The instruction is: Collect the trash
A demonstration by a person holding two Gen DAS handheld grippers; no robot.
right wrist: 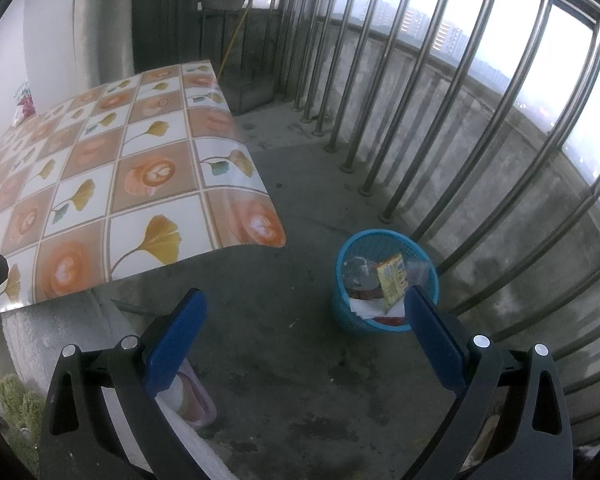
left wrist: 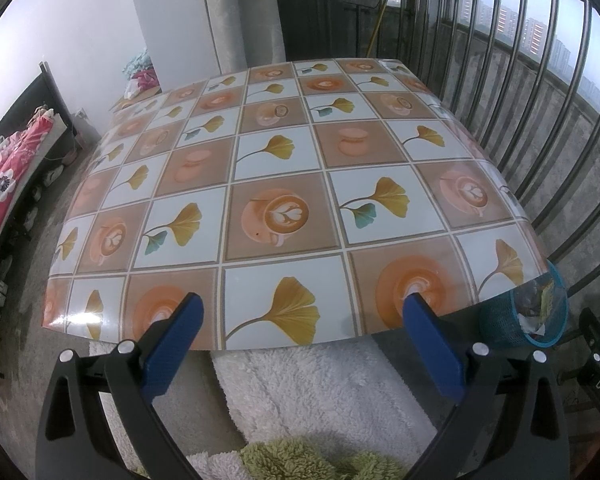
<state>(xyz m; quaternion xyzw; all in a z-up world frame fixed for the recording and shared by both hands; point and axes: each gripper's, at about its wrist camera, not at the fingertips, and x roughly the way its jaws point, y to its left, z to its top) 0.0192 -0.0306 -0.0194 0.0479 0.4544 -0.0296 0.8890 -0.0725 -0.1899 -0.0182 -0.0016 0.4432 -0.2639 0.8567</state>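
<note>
- Trash (right wrist: 384, 280) sits inside the blue mesh wastebasket (right wrist: 352, 316) on the concrete floor, near the balcony railing (right wrist: 432, 92) and just off the near right corner of the table (right wrist: 148, 216).
- Left gripper (left wrist: 302, 320): jaws wide apart, nothing between them, hanging over the near table edge.
- Right gripper (right wrist: 306, 324): jaws wide apart and empty, pointed at the floor just short of the basket.
- Tabletop, covered in a glossy cloth of ginkgo leaves and latte cups, shows no loose litter; probably little or nothing left to collect there.
- Worth scanning the floor and the white rug (left wrist: 320, 392) under the table edge before stopping.
- If another scrap turns up: pinch at its middle, carry over the rim, release low so nothing bounces out.
- Basket contents: a yellow carton (right wrist: 392, 280) standing on end, clear crumpled plastic, white paper, something red beneath; roughly half full or more.
</note>
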